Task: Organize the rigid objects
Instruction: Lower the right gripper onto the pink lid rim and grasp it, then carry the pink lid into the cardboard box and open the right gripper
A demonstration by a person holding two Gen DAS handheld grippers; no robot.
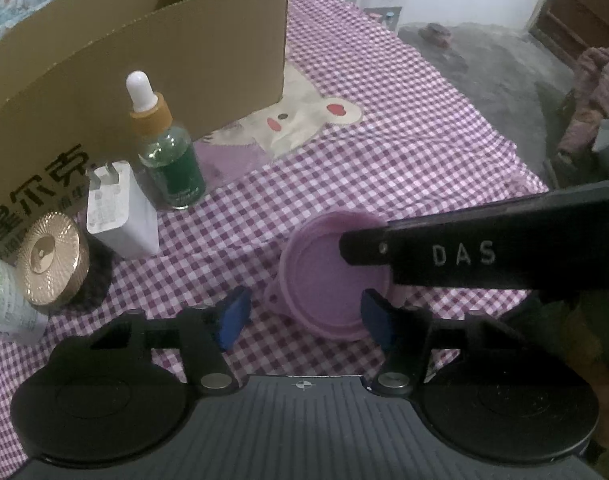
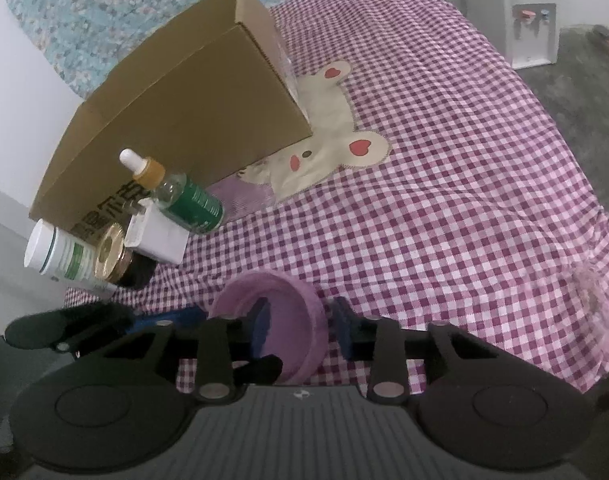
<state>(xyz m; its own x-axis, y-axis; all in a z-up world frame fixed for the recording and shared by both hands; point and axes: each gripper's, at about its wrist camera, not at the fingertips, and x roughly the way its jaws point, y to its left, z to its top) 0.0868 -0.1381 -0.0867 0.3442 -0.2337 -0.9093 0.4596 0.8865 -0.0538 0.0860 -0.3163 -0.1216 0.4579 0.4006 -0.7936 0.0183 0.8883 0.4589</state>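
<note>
You are working over a bed spread with a purple-and-white checked cover point(image 2: 444, 184) that has a cream bear patch point(image 2: 328, 148) sewn into it, and behind it lies a teal floral quilt point(image 2: 104, 12) against a pale wall point(image 2: 20, 92). Past the bed's far edge you see a grey floor point(image 1: 484, 60), a white water dispenser point(image 2: 520, 20) by the wall and a brown wooden cabinet point(image 1: 580, 4). The light is dim and even.

Both wrist views look steeply down, close over the bed point(image 1: 384, 152) — sharing the pink cup point(image 1: 328, 280) and cardboard box point(image 2: 192, 120).
</note>
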